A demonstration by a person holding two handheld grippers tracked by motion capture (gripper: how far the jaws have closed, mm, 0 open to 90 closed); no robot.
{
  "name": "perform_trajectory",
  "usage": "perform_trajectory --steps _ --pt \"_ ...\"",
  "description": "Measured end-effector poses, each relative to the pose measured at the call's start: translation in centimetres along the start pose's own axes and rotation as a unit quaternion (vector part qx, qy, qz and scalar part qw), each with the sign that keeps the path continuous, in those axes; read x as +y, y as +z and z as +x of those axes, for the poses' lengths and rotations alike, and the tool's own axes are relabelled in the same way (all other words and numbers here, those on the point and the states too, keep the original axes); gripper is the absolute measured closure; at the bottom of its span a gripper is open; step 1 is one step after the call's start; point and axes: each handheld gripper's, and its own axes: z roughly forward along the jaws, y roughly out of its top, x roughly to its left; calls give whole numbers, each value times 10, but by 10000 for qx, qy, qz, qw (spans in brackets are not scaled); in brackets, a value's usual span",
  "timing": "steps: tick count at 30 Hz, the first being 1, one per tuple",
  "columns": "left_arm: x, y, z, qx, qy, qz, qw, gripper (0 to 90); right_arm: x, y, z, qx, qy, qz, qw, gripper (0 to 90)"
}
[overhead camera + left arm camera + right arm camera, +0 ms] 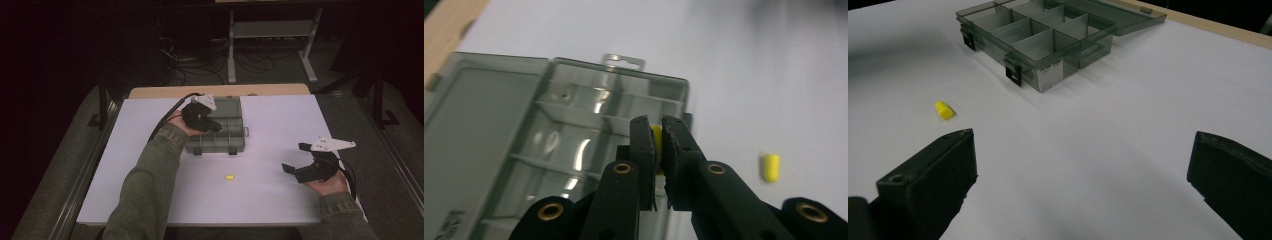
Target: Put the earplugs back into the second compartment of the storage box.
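A grey see-through compartment box [220,149] lies open at the middle back of the white table, its lid [474,115] folded flat. My left gripper [215,127] hovers over the box's compartments [564,125], shut on a small yellow piece [657,136] pinched between its pads. A second yellow piece [229,177] lies loose on the table in front of the box; it also appears in the left gripper view [771,167] and the right gripper view [944,110]. My right gripper [293,157] rests at the right of the table, jaws wide open with nothing between them, facing the box [1048,72].
The white table top [150,200] sits on a wooden desk whose edge [150,92] shows behind the box. Two black latches [1013,72] hang on the box's front wall. Dark floor, cables and a table frame [270,30] lie beyond.
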Motion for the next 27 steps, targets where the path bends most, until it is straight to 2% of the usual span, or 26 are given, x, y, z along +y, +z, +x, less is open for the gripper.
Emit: perform_trajectory --steps 3,9,11,14,16,20,21,25,27 --pt "-3 -6 6 79 -102 -221 9997 852 0 0 0 -2 -7 -11 10000 0" --pt "-11 -7 20 312 -287 -322 9986 856 0 0 0 -8 -23 -12 10000 0" --pt "-17 -5 26 400 -347 -289 9982 856 0 0 0 -8 -24 -15 10000 0" --pt "-24 1 34 436 -457 -342 9974 858 0 0 0 0 -16 -12 10000 0" --pt "-26 6 37 501 -449 -286 9973 859 0 0 0 1 -13 -6 10000 0" --pt "-29 16 44 497 -483 -261 9973 858 -1 0 -1 -5 -11 14 10000 0" --pt "-31 19 45 543 -477 -164 9973 858 -1 0 -1 -5 -9 21 10000 0" --pt "-35 27 49 507 -515 -9 9974 858 -2 0 -1 -9 -21 15 10000 0" --pt "-37 30 49 565 -463 118 9973 853 -2 -1 -1 -8 -11 21 10000 0"
